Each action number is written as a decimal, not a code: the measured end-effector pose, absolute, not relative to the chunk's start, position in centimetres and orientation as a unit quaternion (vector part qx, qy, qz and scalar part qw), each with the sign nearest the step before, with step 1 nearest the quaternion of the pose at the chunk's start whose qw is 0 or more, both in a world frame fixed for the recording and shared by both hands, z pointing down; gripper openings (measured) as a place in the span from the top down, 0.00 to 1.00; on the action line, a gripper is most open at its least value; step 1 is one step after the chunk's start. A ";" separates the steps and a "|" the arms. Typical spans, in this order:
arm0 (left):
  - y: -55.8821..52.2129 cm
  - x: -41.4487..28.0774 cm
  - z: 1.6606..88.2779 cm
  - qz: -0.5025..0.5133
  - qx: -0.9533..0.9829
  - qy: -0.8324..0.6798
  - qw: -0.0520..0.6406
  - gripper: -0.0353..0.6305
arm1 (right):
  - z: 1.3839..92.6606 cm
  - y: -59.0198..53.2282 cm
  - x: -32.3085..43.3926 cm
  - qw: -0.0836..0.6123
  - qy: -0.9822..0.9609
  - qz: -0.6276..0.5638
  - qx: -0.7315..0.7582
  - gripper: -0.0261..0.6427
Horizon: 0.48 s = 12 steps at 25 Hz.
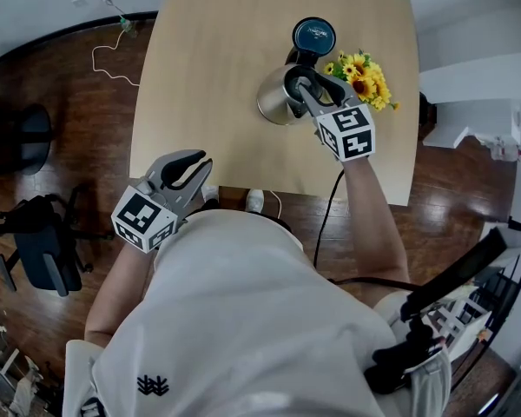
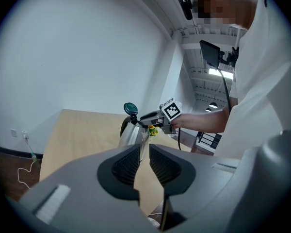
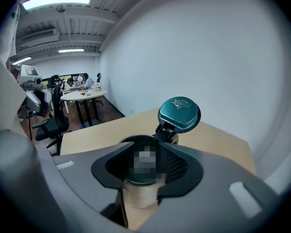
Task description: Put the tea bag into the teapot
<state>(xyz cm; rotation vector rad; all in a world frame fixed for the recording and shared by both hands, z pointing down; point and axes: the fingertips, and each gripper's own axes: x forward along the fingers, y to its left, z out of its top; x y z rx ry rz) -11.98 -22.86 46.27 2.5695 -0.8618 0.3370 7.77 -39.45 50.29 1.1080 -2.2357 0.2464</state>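
Right tongs (image 3: pixel 143 165): jaws spread, gripping nothing, directly above the open mouth of the steel teapot (image 1: pixel 276 101), whose teal lid (image 3: pixel 179 114) is hinged up. Left tongs (image 2: pixel 143 161): jaws slightly apart, empty, at the near edge of the light wood tabletop (image 1: pixel 217 68). Sunflowers (image 1: pixel 366 78) stand beside the teapot, and a dark wood floor (image 1: pixel 61 102) surrounds the tabletop.

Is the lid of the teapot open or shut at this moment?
Open. The teal lid stands flipped up on its hinge behind the teapot, whose dark mouth is left uncovered.
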 end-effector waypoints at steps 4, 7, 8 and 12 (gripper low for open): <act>-22.8 -11.6 45.8 0.129 0.920 -0.318 0.191 0.88 | 47.7 -37.7 8.5 0.278 -0.853 0.090 0.432 0.73; -23.0 -11.7 45.0 0.128 0.914 -0.339 0.184 0.88 | 46.1 -34.7 9.3 0.249 -0.861 0.093 0.433 0.72; -22.9 -11.7 44.6 0.130 0.912 -0.346 0.180 0.88 | 45.8 -33.5 9.7 0.242 -0.863 0.095 0.433 0.72; -22.5 -12.6 43.6 0.144 0.892 -0.399 0.157 0.88 | 46.1 -28.3 12.5 0.220 -0.868 0.121 0.428 0.72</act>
